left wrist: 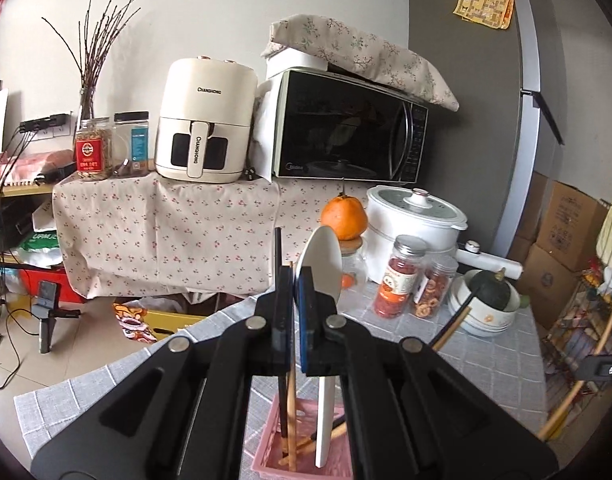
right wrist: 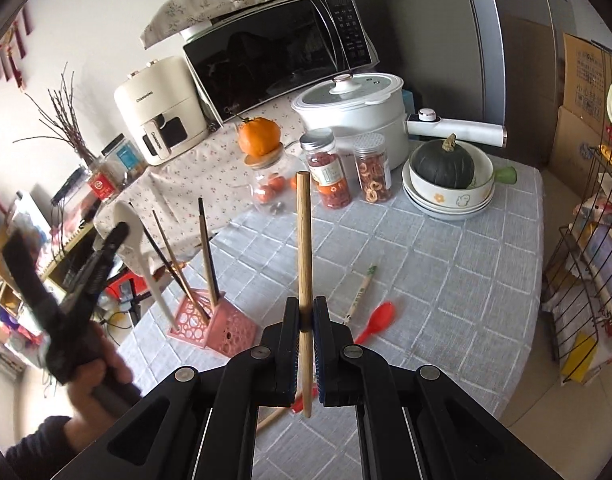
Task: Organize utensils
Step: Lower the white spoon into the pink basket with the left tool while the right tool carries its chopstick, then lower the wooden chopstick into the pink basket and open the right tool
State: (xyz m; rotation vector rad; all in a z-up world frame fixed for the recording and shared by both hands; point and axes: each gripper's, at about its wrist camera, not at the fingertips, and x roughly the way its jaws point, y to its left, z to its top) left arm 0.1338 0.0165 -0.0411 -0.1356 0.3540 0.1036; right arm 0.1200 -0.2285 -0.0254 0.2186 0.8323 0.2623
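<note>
Wooden chopstick [right wrist: 304, 256]: frame centre, upright, clamped in right gripper [right wrist: 305, 322]. Left gripper [left wrist: 294, 280] shut, empty. Lower tip-first into pink holder [right wrist: 225, 330], lower left on desk [right wrist: 446, 280]; keep vertical.

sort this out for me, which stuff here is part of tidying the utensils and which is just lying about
Part of the job:
- wooden chopstick, clamped in the right gripper
- pink holder
- white spoon and chopsticks standing in it
- red spoon on the table
- wrapped chopstick beside it

Just lying about:
- orange
- snack jars
- squash in bowls
- cooker
- microwave
- air fryer
</note>
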